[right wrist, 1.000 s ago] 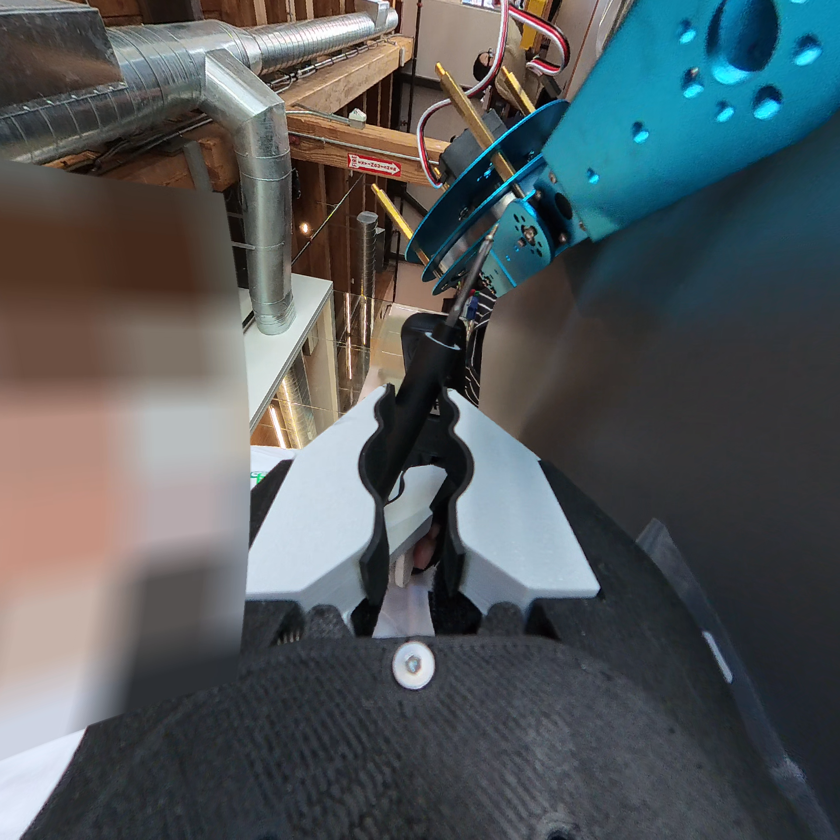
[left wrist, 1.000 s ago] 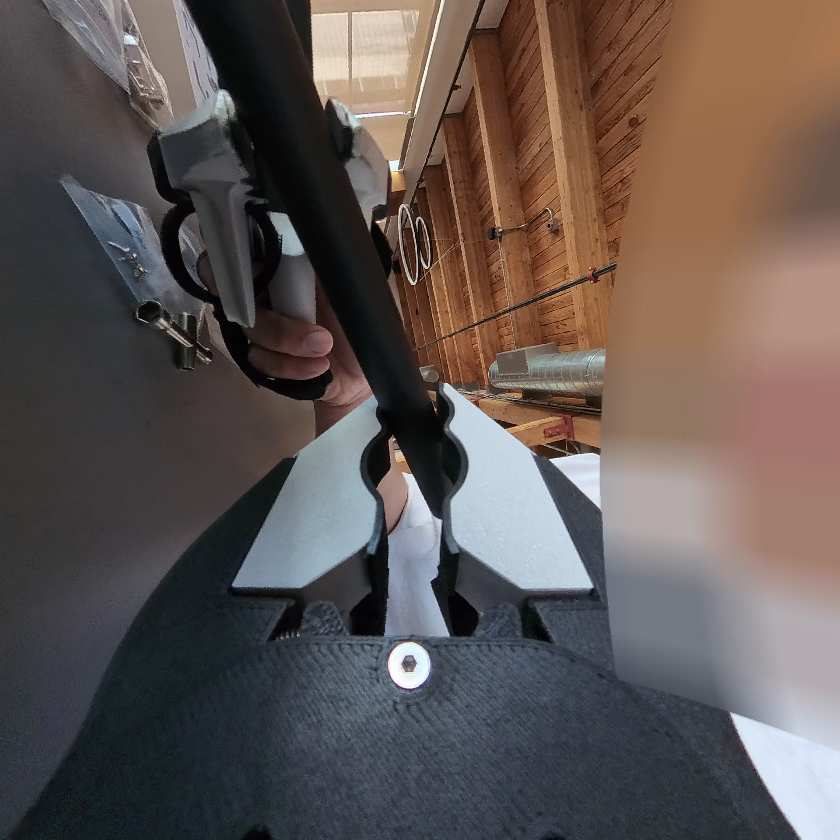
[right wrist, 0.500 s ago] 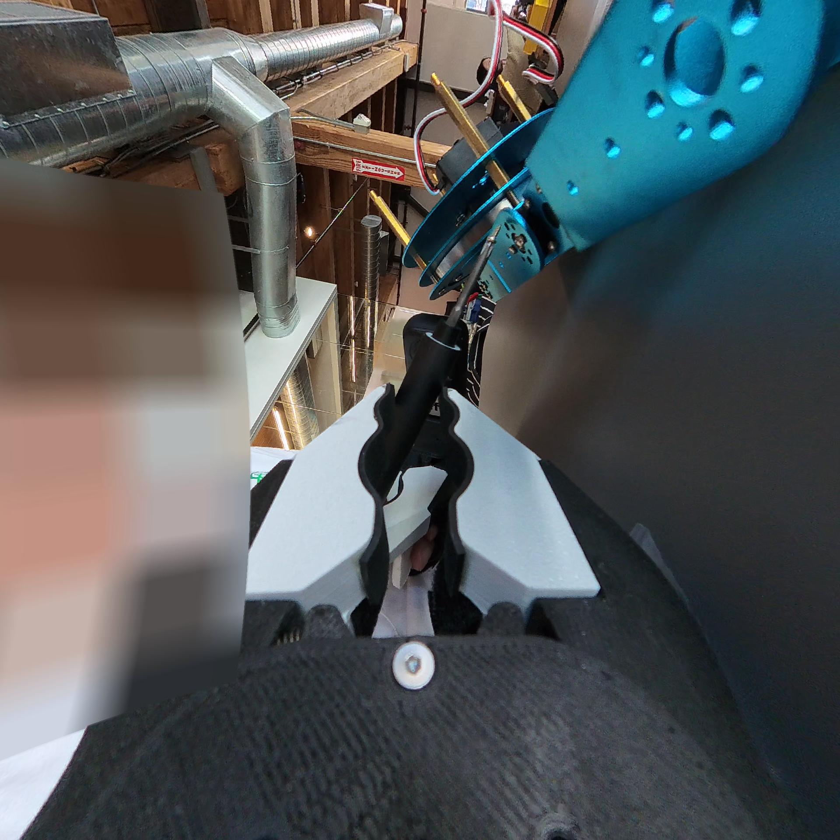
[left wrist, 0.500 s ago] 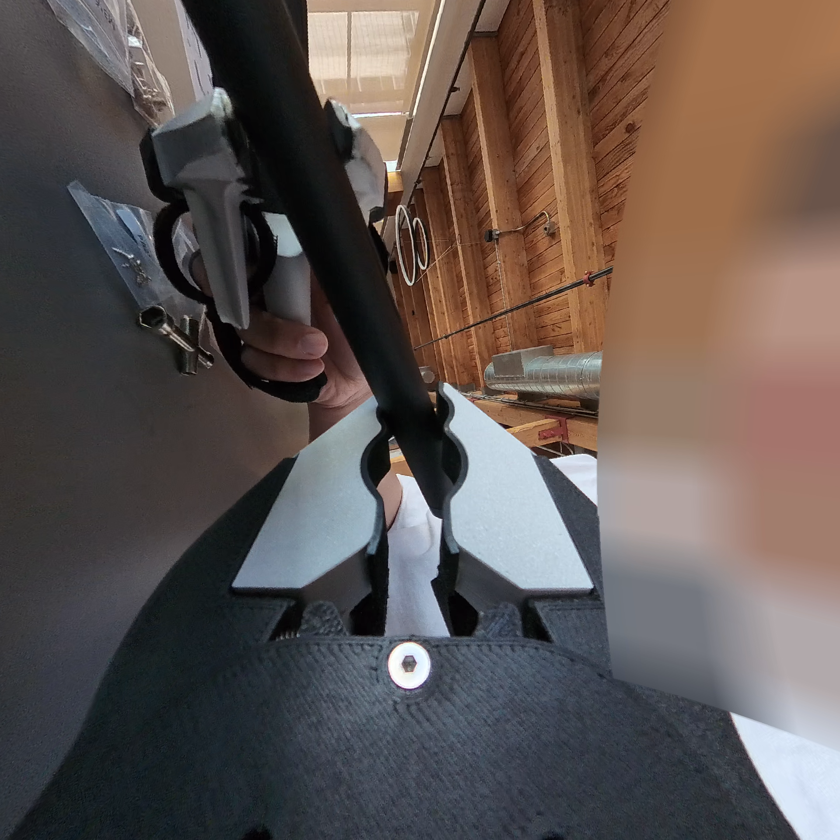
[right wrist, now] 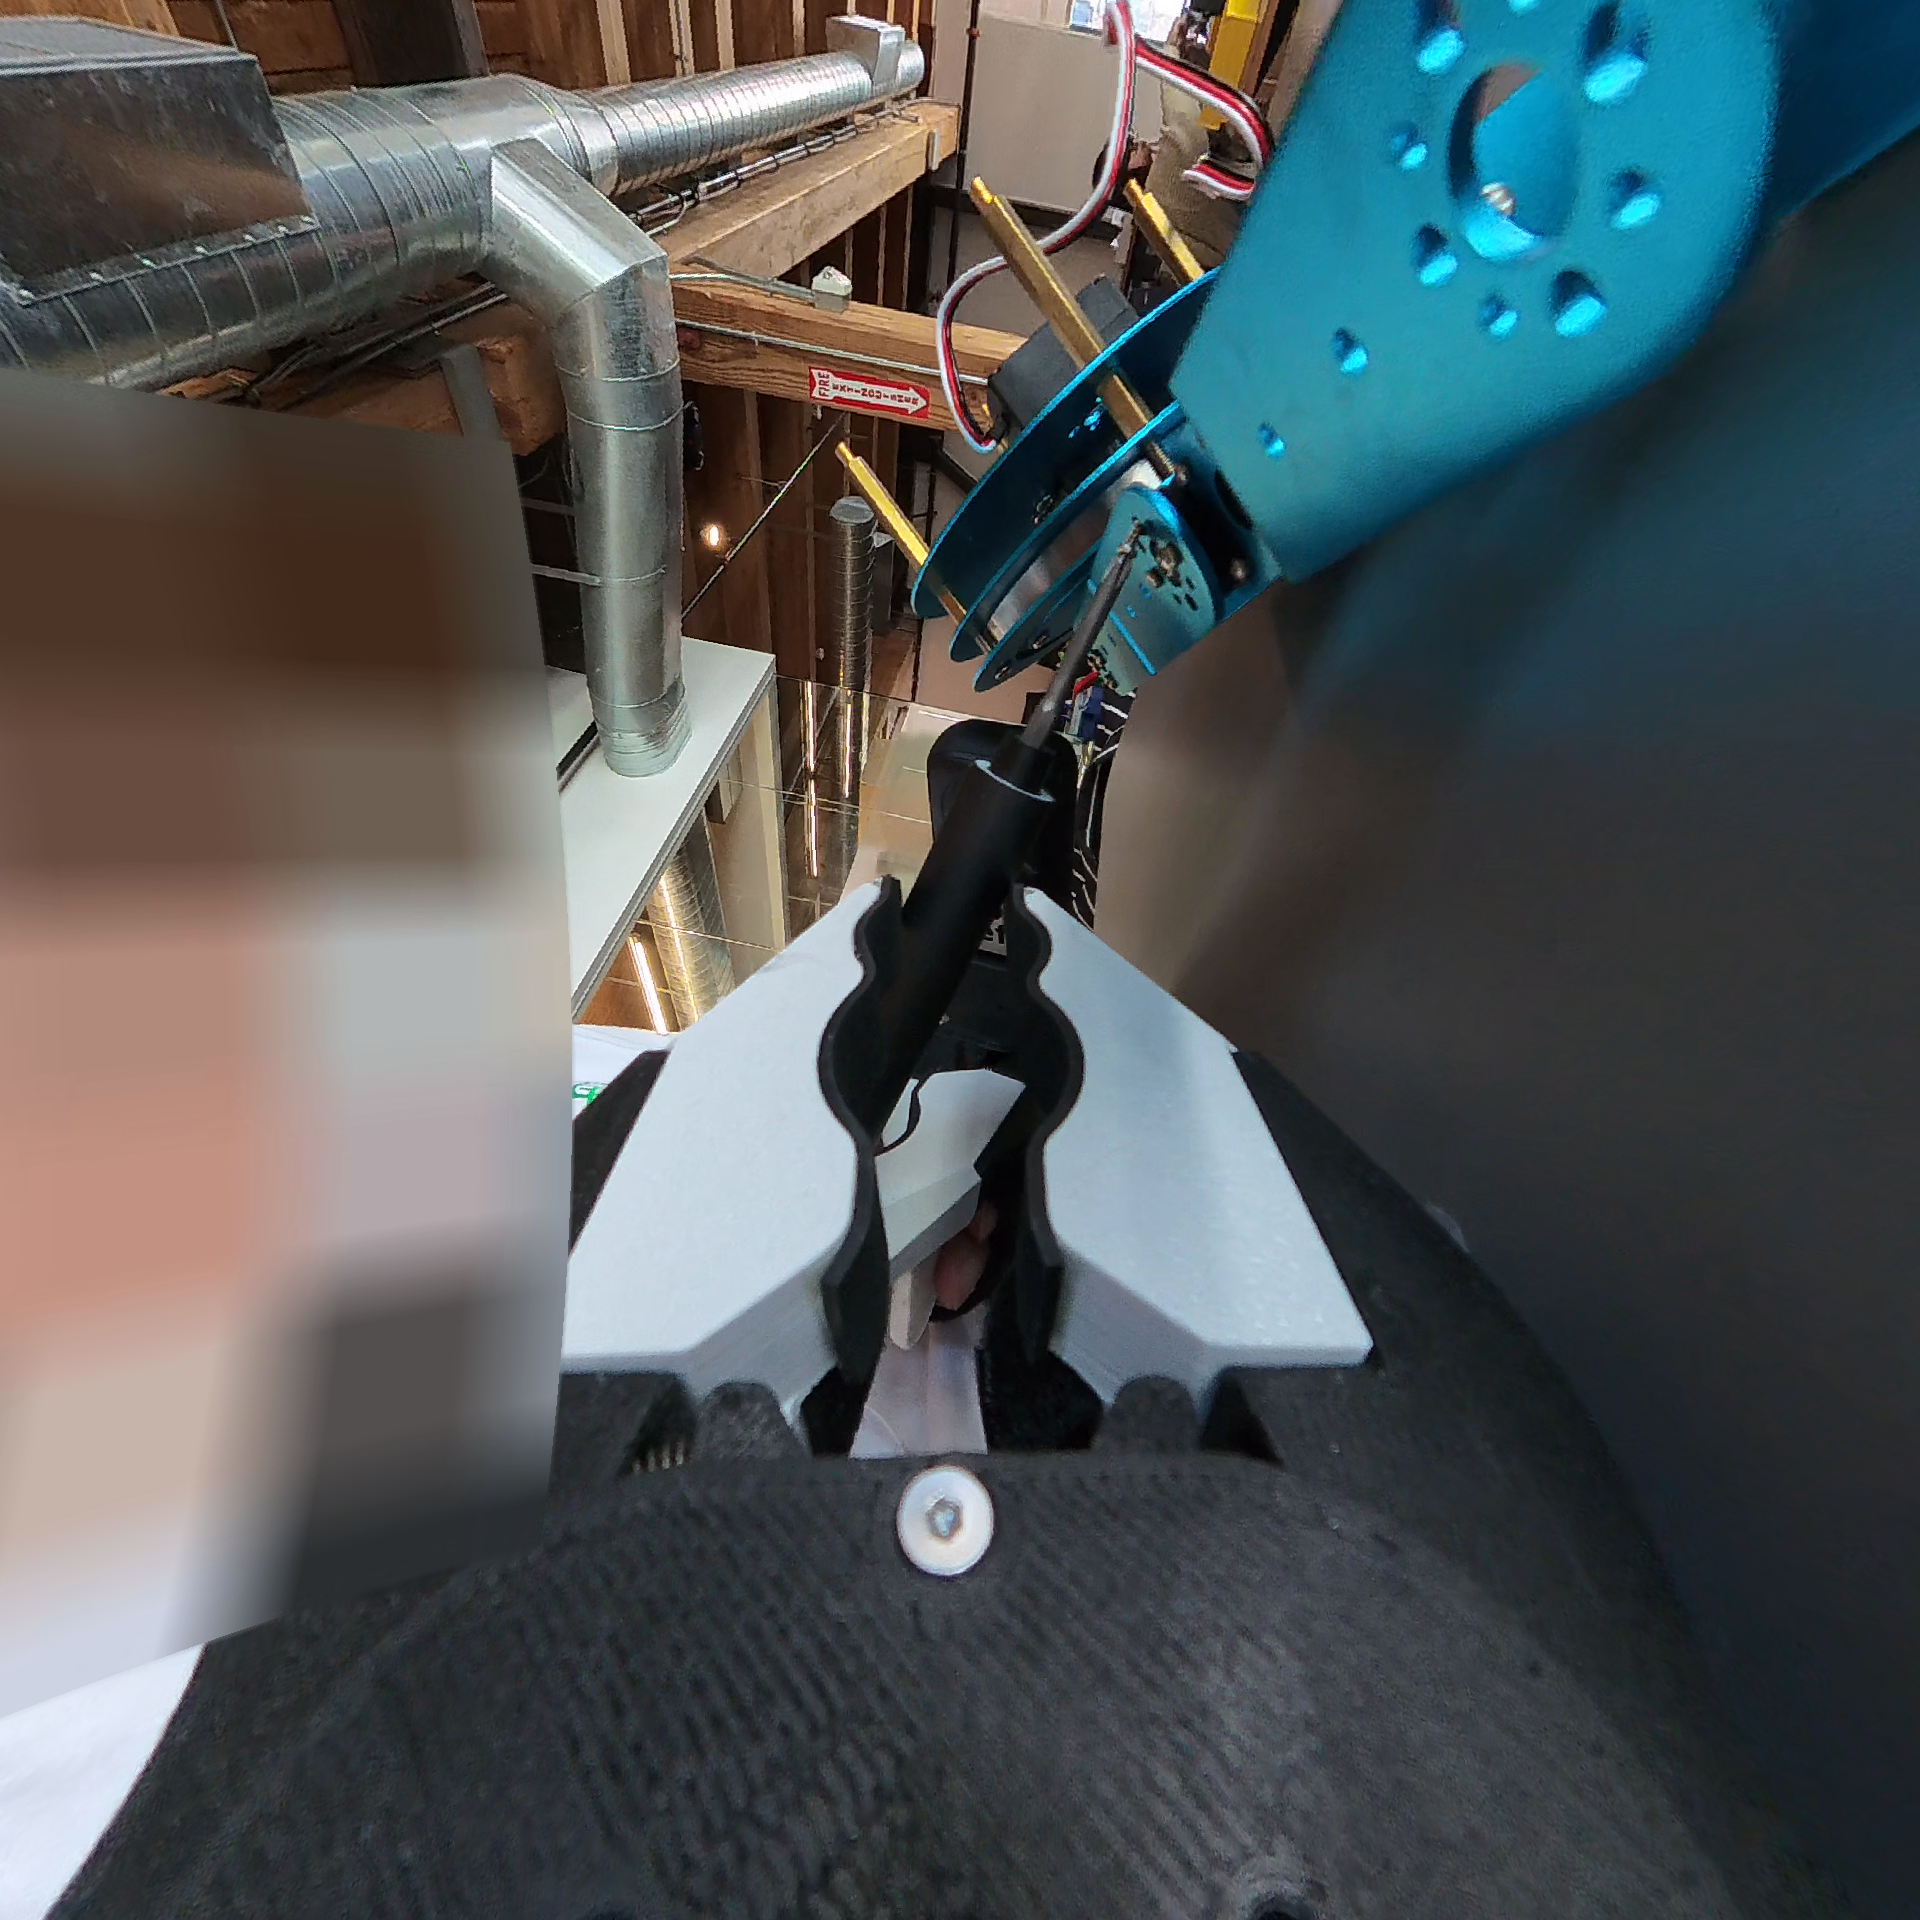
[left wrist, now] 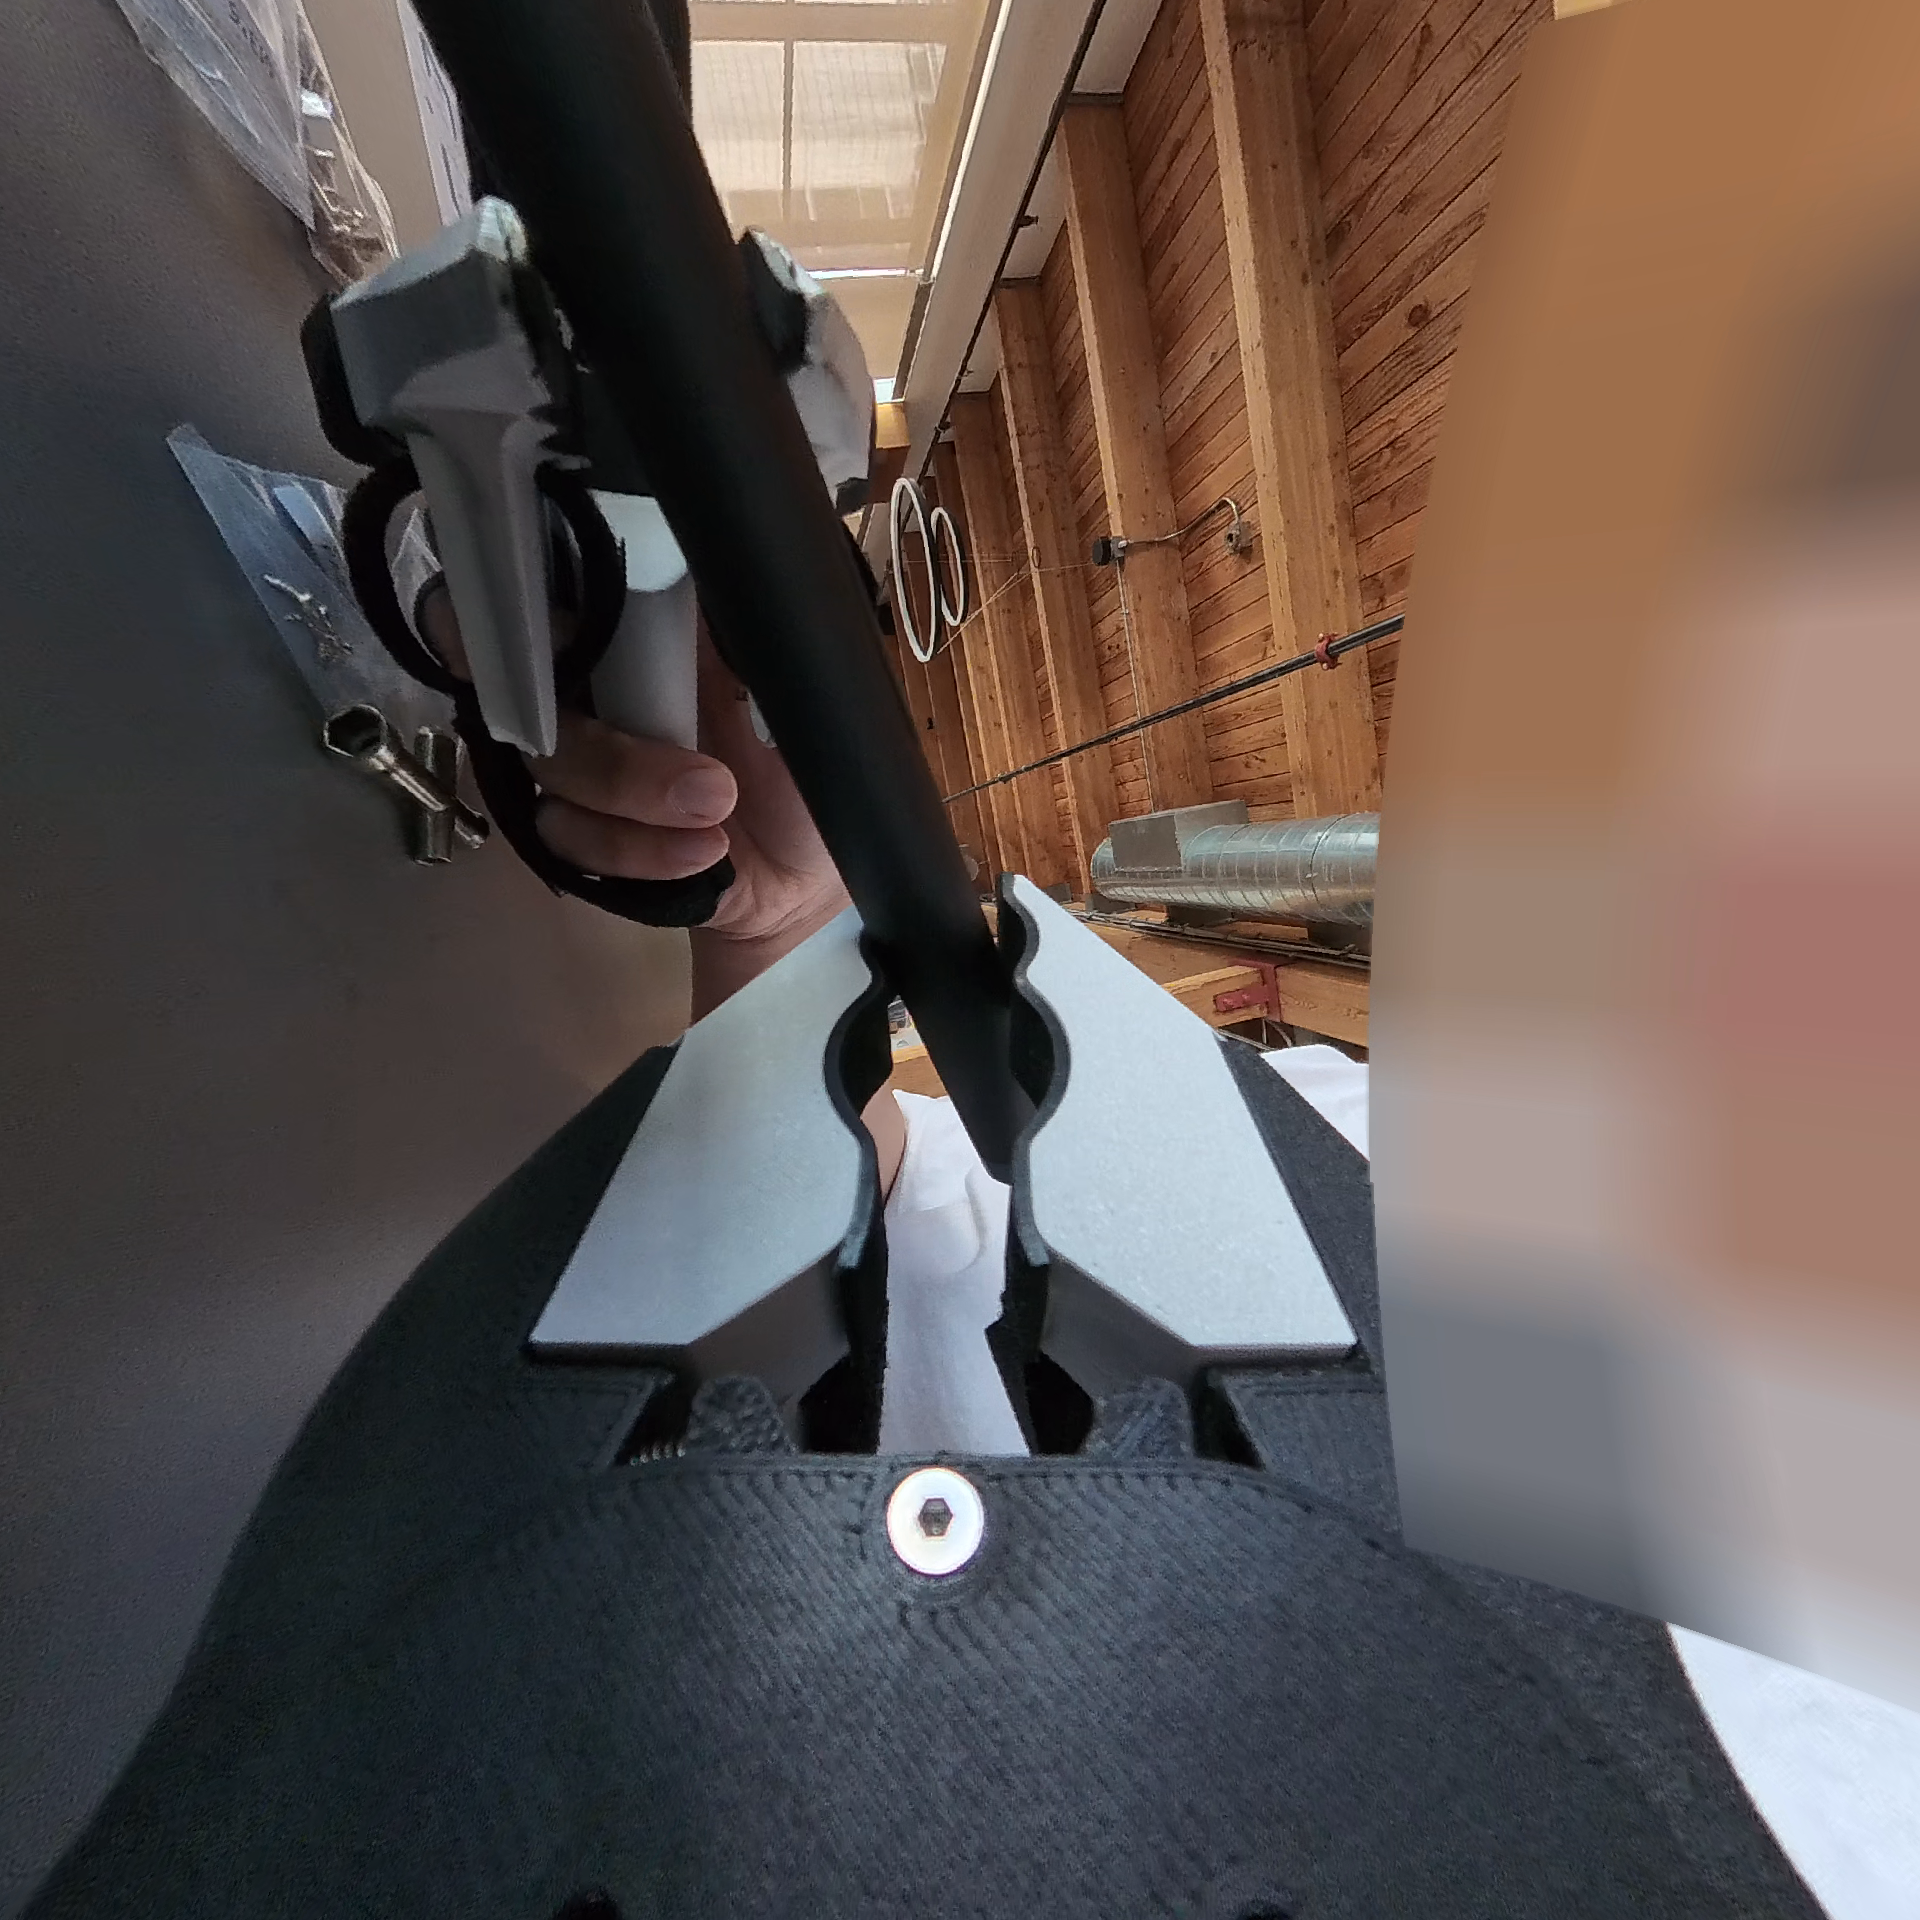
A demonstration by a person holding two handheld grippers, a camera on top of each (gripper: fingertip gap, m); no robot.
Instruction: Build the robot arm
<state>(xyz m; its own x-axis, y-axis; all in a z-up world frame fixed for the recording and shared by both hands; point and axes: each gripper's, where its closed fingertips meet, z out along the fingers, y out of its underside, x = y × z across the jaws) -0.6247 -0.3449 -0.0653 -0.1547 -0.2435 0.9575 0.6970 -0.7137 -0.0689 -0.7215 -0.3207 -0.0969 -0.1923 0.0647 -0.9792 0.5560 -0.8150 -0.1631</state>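
Observation:
A long black screwdriver (left wrist: pixel 727 468) runs between both grippers. My left gripper (left wrist: pixel 935 925) is shut on its rear end. My right gripper (right wrist: pixel 951 904) is shut on the handle (right wrist: pixel 987 821) farther forward. It also shows in the left wrist view (left wrist: pixel 488 499), with a hand (left wrist: pixel 644 810) on it. The thin metal tip (right wrist: pixel 1127 540) touches a small bracket of a blue metal assembly (right wrist: pixel 1455 260). That assembly has round blue plates (right wrist: pixel 1049 520), brass standoffs (right wrist: pixel 1049 301) and red and white wires (right wrist: pixel 1039 239).
The dark grey tabletop (left wrist: pixel 208 1039) carries a small T-shaped metal part (left wrist: pixel 405 769) and a clear bag of small parts (left wrist: pixel 281 582) beside the right gripper. Wooden walls and silver ducts (right wrist: pixel 582 343) lie behind. The gap from one gripper's tips to the other's is roughly 10 cm.
In the right wrist view the blue assembly has shifted a little to the left. The screwdriver tip stays on it. Both grippers keep their hold.

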